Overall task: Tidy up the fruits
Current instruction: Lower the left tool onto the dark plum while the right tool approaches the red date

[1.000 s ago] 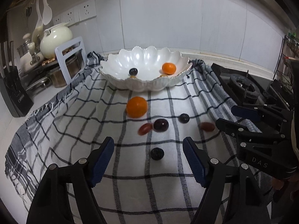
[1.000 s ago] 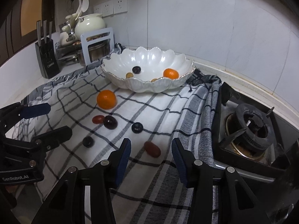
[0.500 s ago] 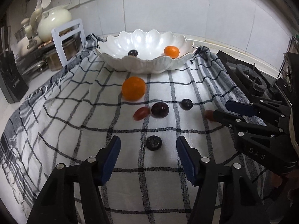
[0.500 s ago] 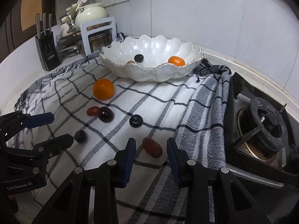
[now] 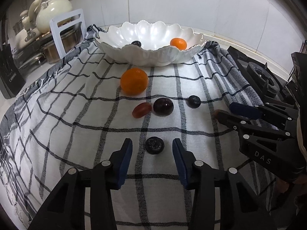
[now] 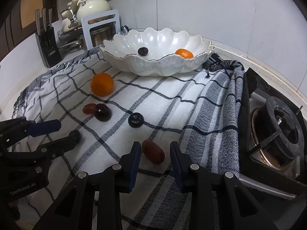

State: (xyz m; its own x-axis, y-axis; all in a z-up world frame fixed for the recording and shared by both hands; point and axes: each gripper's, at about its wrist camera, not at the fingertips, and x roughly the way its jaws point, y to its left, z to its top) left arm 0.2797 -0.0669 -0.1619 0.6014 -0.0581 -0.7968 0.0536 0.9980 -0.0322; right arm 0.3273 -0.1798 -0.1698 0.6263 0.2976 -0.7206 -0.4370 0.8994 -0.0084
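The left gripper [image 5: 152, 148] hangs low over the checked cloth [image 5: 76, 118], its jaws closing around a dark blueberry [image 5: 154, 145] that lies between the blue pads; a gap shows on each side, so the pads are not pressing on it. The right gripper [image 6: 154, 154] is likewise low over the cloth, jaws closing with a reddish-brown oblong fruit [image 6: 153, 151] between them; its left pad sits just beside the fruit, and there is a clear gap on the right. Beyond the left gripper, on the cloth, lie a red grape [image 5: 141, 110] touching or just beside a dark round plum [image 5: 163, 107], another dark berry [image 5: 194, 101] to their right, and a tangerine [image 5: 134, 81] farther back. Behind it stands a white scalloped bowl [image 5: 149, 57] holding a dark berry [image 5: 136, 43] and a smaller tangerine [image 5: 178, 43]. A gas burner [image 6: 278, 126] sits at the cloth's right edge. At the far left are a knife block [image 6: 48, 48], a white rack [image 6: 101, 26] with steel pots, and a cream teapot [image 6: 94, 5] against the tiled wall.
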